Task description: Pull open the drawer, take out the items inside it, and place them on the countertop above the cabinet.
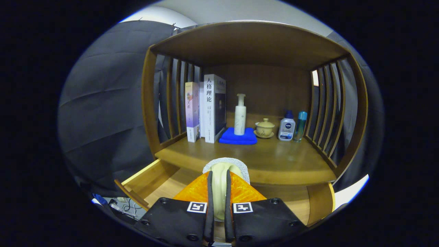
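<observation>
My gripper [218,181] is shut on a flat cream-coloured sponge-like item [219,171] with a grey rough edge, squeezed upright between both fingers [209,192]. It hangs above the pulled-open wooden drawer [147,176], level with the front edge of the wooden countertop [274,161] of the cabinet. The drawer's floor beneath the fingers is bare wood where it shows. Most of the item's lower part is hidden behind the fingers.
On the countertop, toward the back: books [205,108] standing at left, a white pump bottle [240,115] on a blue cloth [238,137], a lidded tea cup [264,128], a white lotion bottle [286,127] and a teal bottle [300,125]. Slatted walls and a shelf top enclose it.
</observation>
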The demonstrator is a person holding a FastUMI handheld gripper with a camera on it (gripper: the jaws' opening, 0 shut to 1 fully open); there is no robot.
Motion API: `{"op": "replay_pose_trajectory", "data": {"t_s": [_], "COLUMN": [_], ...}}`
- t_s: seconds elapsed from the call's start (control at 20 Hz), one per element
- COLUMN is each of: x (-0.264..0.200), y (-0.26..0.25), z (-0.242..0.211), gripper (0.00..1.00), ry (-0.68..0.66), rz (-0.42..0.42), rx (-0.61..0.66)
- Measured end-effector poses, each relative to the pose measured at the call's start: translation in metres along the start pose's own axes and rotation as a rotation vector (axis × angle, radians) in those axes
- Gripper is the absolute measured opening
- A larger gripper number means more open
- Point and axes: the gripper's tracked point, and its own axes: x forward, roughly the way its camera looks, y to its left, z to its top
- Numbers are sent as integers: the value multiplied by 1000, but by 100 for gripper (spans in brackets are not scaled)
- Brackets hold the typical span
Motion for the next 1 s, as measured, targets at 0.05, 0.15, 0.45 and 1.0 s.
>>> {"op": "replay_pose_trajectory", "data": {"t_s": [0.05, 0.15, 0.45, 1.0], "x": [4, 16, 71, 124], "y": [-1, -6, -26, -50], "z": [8, 19, 42, 32], "gripper": [14, 14, 14, 29], "ry": [-5, 6, 35, 91], "rz": [-1, 1, -40, -116], "rx": [26, 71, 183, 243]}}
